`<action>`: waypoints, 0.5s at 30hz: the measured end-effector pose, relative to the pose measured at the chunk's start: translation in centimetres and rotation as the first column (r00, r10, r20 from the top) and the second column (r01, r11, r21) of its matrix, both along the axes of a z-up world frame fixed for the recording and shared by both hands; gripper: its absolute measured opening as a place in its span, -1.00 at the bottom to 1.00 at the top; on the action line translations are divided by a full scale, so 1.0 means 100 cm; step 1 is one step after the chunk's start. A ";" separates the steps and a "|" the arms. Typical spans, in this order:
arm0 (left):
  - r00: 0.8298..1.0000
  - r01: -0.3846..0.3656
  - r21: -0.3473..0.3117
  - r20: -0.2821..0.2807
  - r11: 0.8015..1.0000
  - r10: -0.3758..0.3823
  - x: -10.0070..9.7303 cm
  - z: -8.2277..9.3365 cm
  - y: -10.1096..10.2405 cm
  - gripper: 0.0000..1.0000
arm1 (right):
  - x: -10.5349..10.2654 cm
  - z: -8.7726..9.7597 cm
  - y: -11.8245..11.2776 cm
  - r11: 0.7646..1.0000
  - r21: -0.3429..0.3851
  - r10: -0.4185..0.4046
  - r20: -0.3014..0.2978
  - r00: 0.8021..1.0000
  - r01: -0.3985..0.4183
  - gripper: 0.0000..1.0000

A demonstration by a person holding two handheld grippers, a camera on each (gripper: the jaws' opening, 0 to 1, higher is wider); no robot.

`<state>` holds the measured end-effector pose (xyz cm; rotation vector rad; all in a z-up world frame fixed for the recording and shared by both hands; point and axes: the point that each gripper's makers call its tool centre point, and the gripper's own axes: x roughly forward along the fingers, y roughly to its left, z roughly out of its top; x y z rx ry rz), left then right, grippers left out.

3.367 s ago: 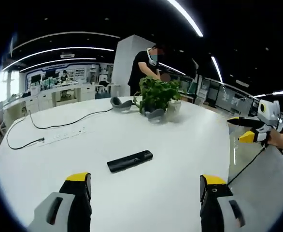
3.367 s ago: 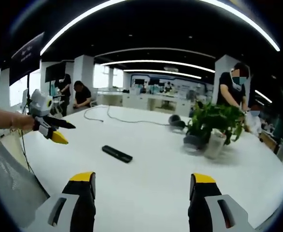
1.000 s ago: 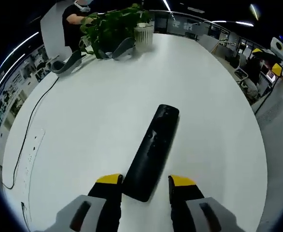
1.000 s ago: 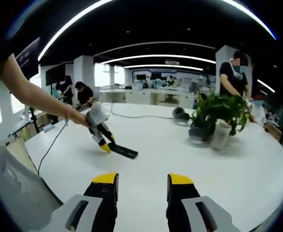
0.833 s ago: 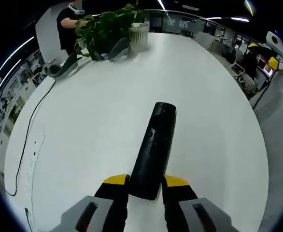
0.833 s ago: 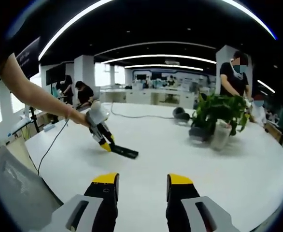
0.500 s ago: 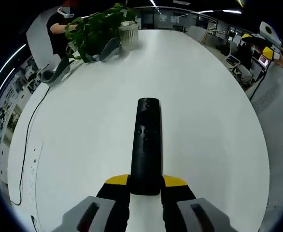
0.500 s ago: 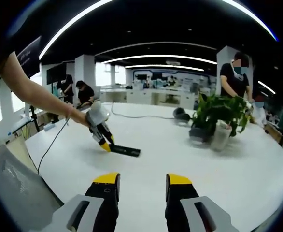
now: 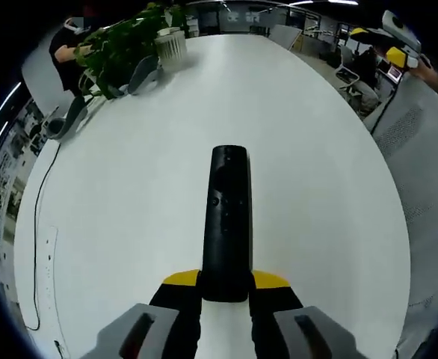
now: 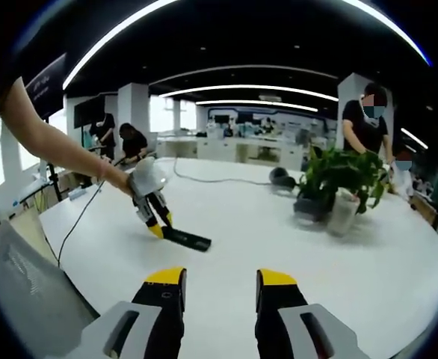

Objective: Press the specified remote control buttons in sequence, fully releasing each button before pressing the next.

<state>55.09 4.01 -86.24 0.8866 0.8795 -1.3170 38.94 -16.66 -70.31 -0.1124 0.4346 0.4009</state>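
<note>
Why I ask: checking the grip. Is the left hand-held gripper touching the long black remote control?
Touching. In the left gripper view, the left hand-held gripper has both yellow-tipped jaws pressed against the near end of the long black remote control.

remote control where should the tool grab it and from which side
Grip the remote control across its narrow width at the near, button-free end, coming in along its long axis, as the left tool does now. It is a long, slim bar, so its flat long sides suit the jaws, and its buttons stay exposed for the right tool.
</note>
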 end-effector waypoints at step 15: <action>1.000 -0.004 0.004 -0.020 1.000 0.004 -0.026 0.001 0.007 -0.53 | 0.000 0.001 0.002 1.000 -0.021 0.017 0.009 1.000 -0.016 -0.34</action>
